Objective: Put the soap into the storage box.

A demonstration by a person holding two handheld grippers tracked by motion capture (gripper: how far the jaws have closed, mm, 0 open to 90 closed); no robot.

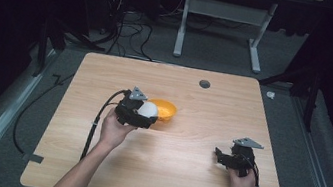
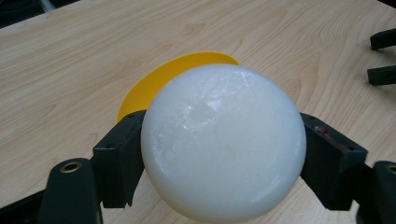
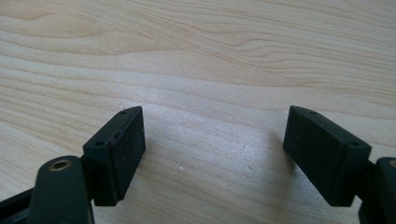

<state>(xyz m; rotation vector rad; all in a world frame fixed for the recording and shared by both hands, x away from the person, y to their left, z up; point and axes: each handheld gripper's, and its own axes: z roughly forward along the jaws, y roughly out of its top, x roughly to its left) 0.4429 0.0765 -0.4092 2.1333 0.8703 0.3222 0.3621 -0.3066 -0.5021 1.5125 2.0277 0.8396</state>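
A: Where do we have the white, smooth, dome-shaped bowl (image 2: pixel 223 142) right now?

B: Turned bottom-up and clamped between the jaws of our left gripper (image 1: pixel 143 115), one black pad pressed on each side of it. In the high view it sits just left of centre, touching or overlapping the near rim of the shallow orange plastic bowl (image 1: pixel 166 108); in the left gripper view the orange rim peeks out behind the white dome, in the upper middle of the frame.

A: Why grip it across the widest part?

B: We judge that the round, slick surface would slip out of a shallower bite, so the pads sit at the middle of the curve.

A: And why hold it right by the orange bowl?

B: It looks as though we mean to set one on the other, or lift them apart; we cannot tell which.

A: Our right gripper (image 1: pixel 222 156)?

B: Low at the lower right of the high view, well apart from both bowls, jaws spread wide with nothing between them above the pale wooden table (image 1: pixel 201 180). We think it is parked there to keep clear.
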